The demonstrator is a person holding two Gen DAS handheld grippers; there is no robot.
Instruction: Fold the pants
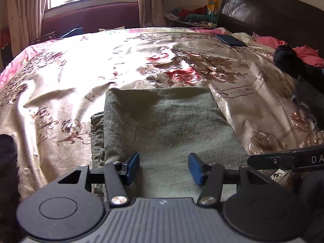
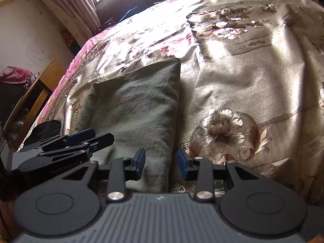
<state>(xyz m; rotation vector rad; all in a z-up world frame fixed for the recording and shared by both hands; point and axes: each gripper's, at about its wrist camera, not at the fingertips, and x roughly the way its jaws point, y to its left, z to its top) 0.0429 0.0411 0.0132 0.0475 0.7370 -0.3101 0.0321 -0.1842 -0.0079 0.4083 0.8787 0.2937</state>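
The olive-green pants (image 1: 166, 121) lie folded into a thick rectangle on the bed, with gathered layers showing along the left side. My left gripper (image 1: 164, 167) hovers over their near edge, blue pads wide apart and nothing pinched between them. My right gripper (image 2: 161, 164) is open at the near right corner of the pants (image 2: 133, 105); the fabric's right edge runs between its pads, which do not press on it. The left gripper (image 2: 99, 135) shows at the left of the right wrist view. A black finger (image 1: 283, 160) of the right gripper enters from the right in the left wrist view.
A shiny floral bedspread (image 1: 81, 77) covers the bed. A dark flat device (image 1: 230, 39) lies near the headboard (image 1: 263, 10). Dark clothes (image 1: 287, 58) and a pink garment (image 1: 305, 53) are piled at the right. Wooden furniture (image 2: 34, 93) stands beside the bed's left edge.
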